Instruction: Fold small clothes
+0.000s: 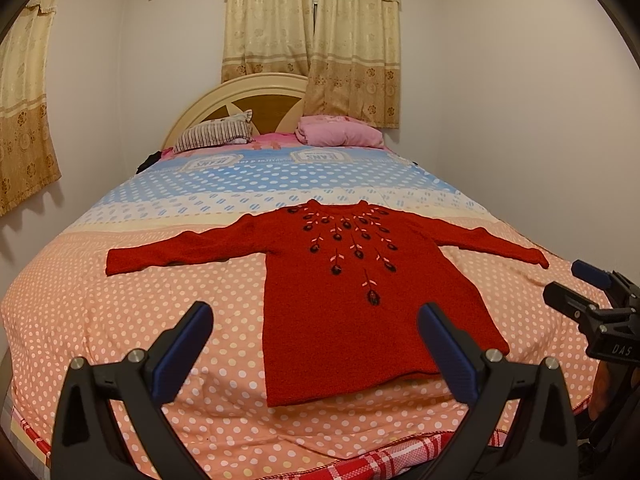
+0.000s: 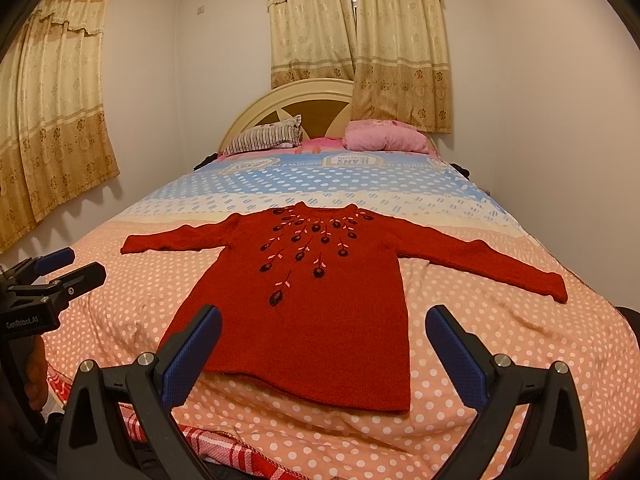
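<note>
A red sweater (image 1: 340, 292) lies flat and face up on the bed (image 1: 140, 320), spread over the polka-dot bedspread (image 2: 500, 340) with both sleeves stretched straight out to the sides and its collar pointing toward the headboard (image 1: 256, 96). Dark flowers with pale pink leaves are stitched in a fan below the neckline. The hem sits near the foot of the bed, close to the two tools. The left gripper (image 1: 316, 348) hangs just above the foot edge with its blue-padded fingers (image 1: 192, 344) spread wide and nothing between them; one pad sits over bare bedspread to the left of the sweater, the other over the sweater's lower right corner. The right gripper (image 2: 324, 350) is held the same way, fingers spread apart and holding nothing, its left pad over the sweater's lower left corner and its right pad over bare bedspread. Neither one touches the cloth as far as I can see. At the head of the bed a striped pillow (image 1: 216, 134) leans beside a pink pillow (image 1: 340, 132), and beige patterned curtains (image 1: 316, 40) hang behind the headboard, with another curtain (image 2: 52, 100) on the side wall.
</note>
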Demonstrator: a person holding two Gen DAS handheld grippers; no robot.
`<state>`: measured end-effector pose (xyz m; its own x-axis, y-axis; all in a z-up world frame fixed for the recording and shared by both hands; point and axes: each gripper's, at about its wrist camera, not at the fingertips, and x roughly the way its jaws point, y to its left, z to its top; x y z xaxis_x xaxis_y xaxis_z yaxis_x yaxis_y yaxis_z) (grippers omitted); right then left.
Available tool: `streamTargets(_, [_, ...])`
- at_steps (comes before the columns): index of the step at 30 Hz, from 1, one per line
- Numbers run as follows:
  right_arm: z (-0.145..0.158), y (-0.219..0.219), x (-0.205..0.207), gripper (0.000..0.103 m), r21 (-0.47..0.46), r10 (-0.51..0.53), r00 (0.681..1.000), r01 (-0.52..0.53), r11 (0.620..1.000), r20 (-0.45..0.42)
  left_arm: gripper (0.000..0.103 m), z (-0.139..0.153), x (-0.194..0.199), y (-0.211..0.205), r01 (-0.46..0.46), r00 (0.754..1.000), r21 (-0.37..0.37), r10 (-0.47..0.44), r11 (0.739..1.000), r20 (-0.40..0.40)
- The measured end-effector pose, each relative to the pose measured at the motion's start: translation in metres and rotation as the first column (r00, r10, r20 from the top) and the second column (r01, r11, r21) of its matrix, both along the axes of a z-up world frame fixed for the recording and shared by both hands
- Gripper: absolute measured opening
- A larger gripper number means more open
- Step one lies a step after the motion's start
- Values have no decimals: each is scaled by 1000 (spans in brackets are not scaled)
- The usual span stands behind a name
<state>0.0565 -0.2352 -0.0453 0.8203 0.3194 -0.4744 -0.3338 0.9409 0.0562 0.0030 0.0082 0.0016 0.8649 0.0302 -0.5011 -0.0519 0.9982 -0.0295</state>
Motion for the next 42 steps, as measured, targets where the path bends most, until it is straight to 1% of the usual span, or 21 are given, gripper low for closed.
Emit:
streamTargets(23, [-5, 0, 2, 102, -4, 4, 1000, -4, 1000, -12, 103, -1, 0, 2, -4, 1000, -2, 4, 1000, -1])
streamTargets(38, [-11, 0, 8, 102, -17, 8, 1000, -9, 1000, -26, 103, -6, 4, 5, -11, 1000, -9, 11, 1000, -17])
streamTargets(41, [-14, -4, 13, 102, -1, 19, 999, -19, 1000, -43, 103, -11, 8, 7, -10, 1000, -11, 10, 1000, -27])
streamTargets(42, [-16, -8, 17, 102, 18, 24, 998, -23, 1000, -51, 103, -13, 10, 8, -11, 999, -10, 11, 1000, -32])
